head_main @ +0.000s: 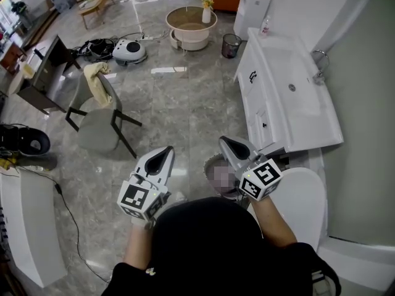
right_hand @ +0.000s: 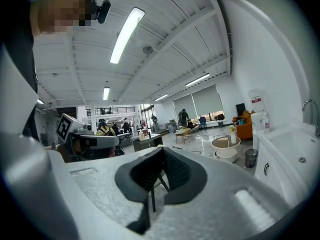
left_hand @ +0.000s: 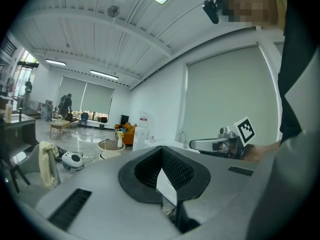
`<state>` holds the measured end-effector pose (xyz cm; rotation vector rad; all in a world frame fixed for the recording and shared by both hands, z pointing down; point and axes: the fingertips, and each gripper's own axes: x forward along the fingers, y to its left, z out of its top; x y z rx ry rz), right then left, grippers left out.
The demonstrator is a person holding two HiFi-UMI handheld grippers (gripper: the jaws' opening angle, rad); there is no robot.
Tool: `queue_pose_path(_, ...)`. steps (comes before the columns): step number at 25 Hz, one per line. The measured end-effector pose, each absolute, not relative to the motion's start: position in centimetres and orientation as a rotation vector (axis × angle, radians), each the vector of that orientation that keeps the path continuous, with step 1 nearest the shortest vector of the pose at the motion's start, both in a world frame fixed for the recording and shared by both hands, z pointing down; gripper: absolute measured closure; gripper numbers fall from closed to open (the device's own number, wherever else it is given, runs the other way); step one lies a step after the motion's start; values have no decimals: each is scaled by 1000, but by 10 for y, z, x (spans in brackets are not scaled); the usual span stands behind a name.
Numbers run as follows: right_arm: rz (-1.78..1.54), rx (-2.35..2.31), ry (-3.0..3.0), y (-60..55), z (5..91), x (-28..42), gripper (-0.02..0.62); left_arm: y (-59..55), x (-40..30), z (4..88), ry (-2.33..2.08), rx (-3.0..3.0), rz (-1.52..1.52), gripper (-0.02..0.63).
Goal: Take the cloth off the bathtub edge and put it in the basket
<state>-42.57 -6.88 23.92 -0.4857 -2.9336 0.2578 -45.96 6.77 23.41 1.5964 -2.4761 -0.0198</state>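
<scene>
Left gripper (head_main: pixel 165 153) and right gripper (head_main: pixel 226 143) — jaws of each pressed together, empty; both held side by side. White washbasin (head_main: pixel 290 106) stands near the right gripper.

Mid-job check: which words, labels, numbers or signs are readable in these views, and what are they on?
No words or numbers can be read.
Markers on the left gripper and right gripper: black-and-white square patterns, no text.
Red label on the white unit: too small to read.
Label on the bottle: too blurred.

Head cam steep down; L/R cams ~level; all share round table (head_main: pixel 185 18).
</scene>
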Motion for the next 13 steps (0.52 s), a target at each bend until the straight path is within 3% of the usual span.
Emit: queue_pose_path(13, 266, -488, -2942, -66, 245, -424, 600, 74, -457, 240, -2488, 1562, -34, 594)
